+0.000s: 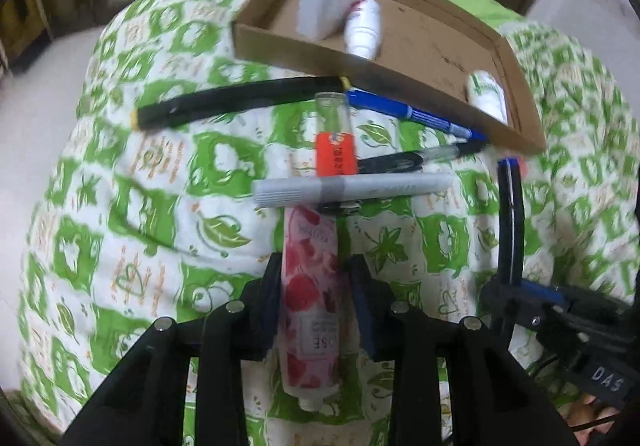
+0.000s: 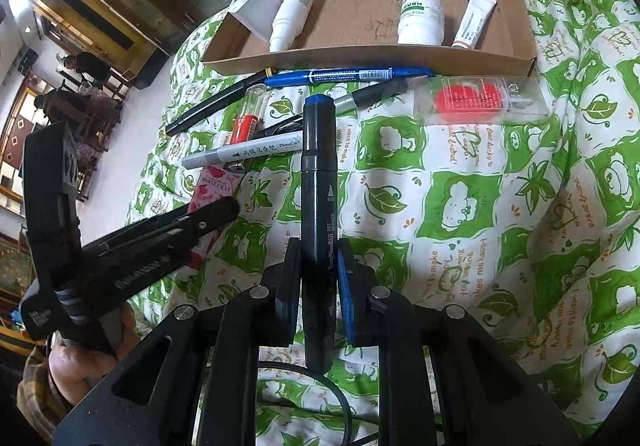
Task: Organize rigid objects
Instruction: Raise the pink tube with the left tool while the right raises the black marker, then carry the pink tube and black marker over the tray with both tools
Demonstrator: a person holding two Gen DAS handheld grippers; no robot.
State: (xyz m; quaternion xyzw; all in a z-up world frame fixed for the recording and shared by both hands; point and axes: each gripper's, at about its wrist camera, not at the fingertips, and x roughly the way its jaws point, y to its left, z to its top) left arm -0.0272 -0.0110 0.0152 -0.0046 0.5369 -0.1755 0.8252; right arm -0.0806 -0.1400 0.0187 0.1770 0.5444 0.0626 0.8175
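Note:
My left gripper point(image 1: 314, 270) is shut on a pink rose-print tube point(image 1: 310, 286), held lengthwise between its fingers above the bedspread. My right gripper point(image 2: 318, 250) is shut on a black art marker with a blue cap point(image 2: 318, 182), pointing forward. That marker and the right gripper show at the right of the left wrist view point(image 1: 510, 218). The left gripper with the tube shows at the left of the right wrist view point(image 2: 168, 234). A cardboard tray point(image 2: 516, 6) lies ahead holding a white box point(image 2: 256, 6), white bottles point(image 2: 290, 16) point(image 2: 420, 18) and a small tube point(image 2: 474, 20).
On the green-and-white bedspread point(image 2: 460, 206) before the tray lie a grey marker point(image 2: 240, 154), a blue marker point(image 2: 348, 76), a long black pen point(image 2: 216, 104), a red-labelled clear vial point(image 2: 248, 114) and a clear case with a red disc point(image 2: 480, 100). People stand far left point(image 2: 84, 66).

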